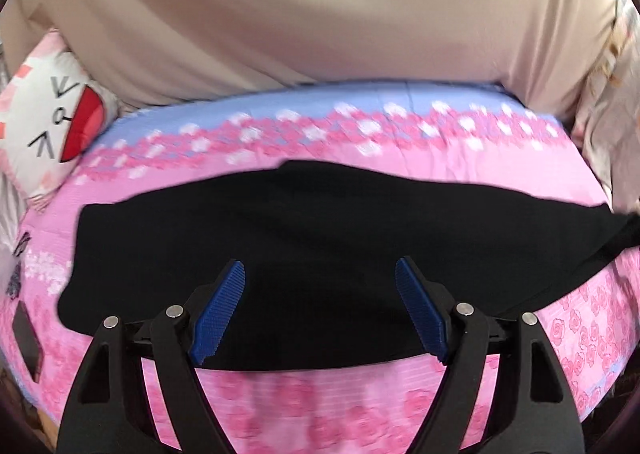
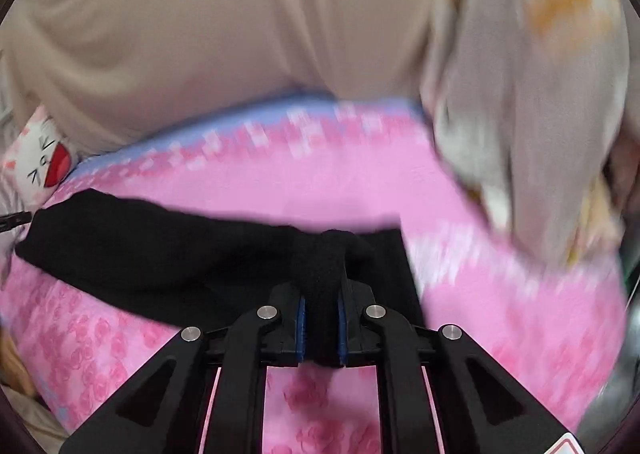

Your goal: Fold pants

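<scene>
The black pants (image 1: 280, 238) lie spread across a pink flowered bed sheet (image 1: 460, 170). My left gripper (image 1: 320, 274) hovers over their near part with its blue pads (image 1: 218, 314) wide apart and no cloth between them: it is open. In the right wrist view the pants (image 2: 140, 254) stretch leftward from my right gripper (image 2: 322, 294). That gripper is shut on a bunched fold of the black cloth, which stands up between its pads. The left gripper's tip (image 2: 16, 220) shows at the far left edge.
A beige curtain (image 1: 320, 14) hangs behind the bed. A white cartoon pillow (image 1: 56, 122) lies at the left. A pale patterned cloth (image 2: 540, 94) hangs at the right. A dark flat object (image 1: 26, 338) rests near the bed's left edge.
</scene>
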